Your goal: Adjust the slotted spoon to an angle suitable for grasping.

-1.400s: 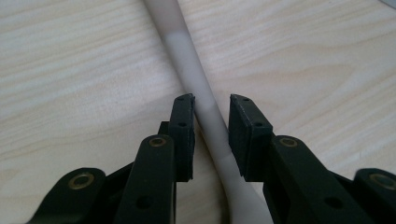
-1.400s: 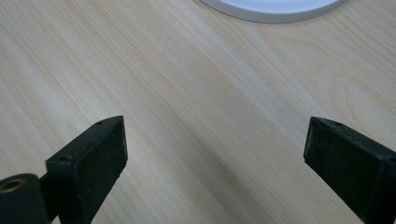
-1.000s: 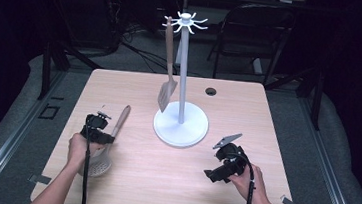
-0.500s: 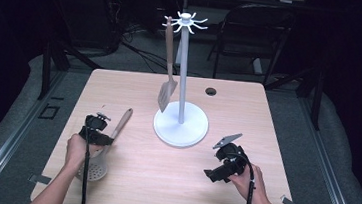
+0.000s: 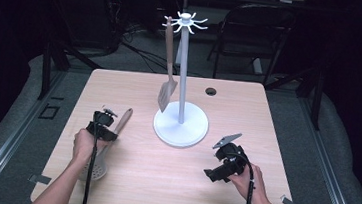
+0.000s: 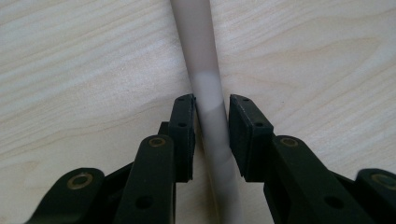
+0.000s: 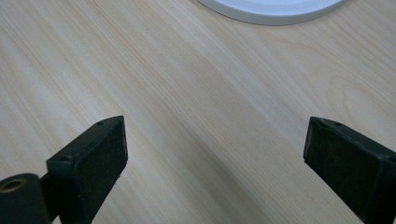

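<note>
High view: pale wooden bench (image 5: 171, 181) spans the middle of the frame. White rack (image 5: 180, 122) stands just past centre, round base, tall post, hooks on top. Wooden-handled spatula (image 5: 167, 75) hangs from a hook at the post's 9 o'clock, blade just above the base rim. Slotted spoon (image 5: 100, 159) lies at the bench's 8 o'clock, perforated head toward the near edge, handle pointing to 1 o'clock. Left tongs (image 5: 102, 124) sit over that handle. Left gripper view: left tongs (image 6: 212, 133) straddle the handle (image 6: 205, 79); left pad touches it, a sliver of gap shows at the right pad, not pinching. Right tongs (image 5: 220, 168) rest at the bench's 4 o'clock, near the rack base. Right gripper view: right tongs (image 7: 215, 154) spread wide over bare wood.
</note>
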`<action>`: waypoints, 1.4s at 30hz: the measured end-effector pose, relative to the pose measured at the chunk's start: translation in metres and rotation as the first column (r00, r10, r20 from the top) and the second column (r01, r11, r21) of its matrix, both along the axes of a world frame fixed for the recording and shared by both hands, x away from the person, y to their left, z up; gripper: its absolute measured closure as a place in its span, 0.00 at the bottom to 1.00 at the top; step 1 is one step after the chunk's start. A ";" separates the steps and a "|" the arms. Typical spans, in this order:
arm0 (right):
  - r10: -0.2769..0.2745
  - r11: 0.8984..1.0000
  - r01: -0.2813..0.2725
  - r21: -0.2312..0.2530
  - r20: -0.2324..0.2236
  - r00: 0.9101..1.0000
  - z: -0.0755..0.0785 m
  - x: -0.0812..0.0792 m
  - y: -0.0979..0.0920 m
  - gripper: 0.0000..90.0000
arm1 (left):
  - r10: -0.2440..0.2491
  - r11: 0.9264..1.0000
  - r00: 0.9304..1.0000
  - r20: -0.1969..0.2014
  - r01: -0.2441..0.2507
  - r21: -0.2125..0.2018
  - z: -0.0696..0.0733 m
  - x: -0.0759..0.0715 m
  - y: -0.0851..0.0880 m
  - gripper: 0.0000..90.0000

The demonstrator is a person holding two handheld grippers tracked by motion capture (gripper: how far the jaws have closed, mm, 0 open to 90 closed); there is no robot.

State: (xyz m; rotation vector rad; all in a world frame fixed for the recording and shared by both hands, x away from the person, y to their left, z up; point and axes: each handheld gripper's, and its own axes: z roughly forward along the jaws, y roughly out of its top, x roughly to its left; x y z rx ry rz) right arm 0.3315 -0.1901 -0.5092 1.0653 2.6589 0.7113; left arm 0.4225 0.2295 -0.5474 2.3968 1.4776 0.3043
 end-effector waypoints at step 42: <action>0.005 1.000 -0.005 -0.004 0.006 1.000 0.001 0.000 -0.002 0.07 | 0.034 0.971 0.980 0.194 0.013 -0.238 0.029 -0.030 0.029 0.85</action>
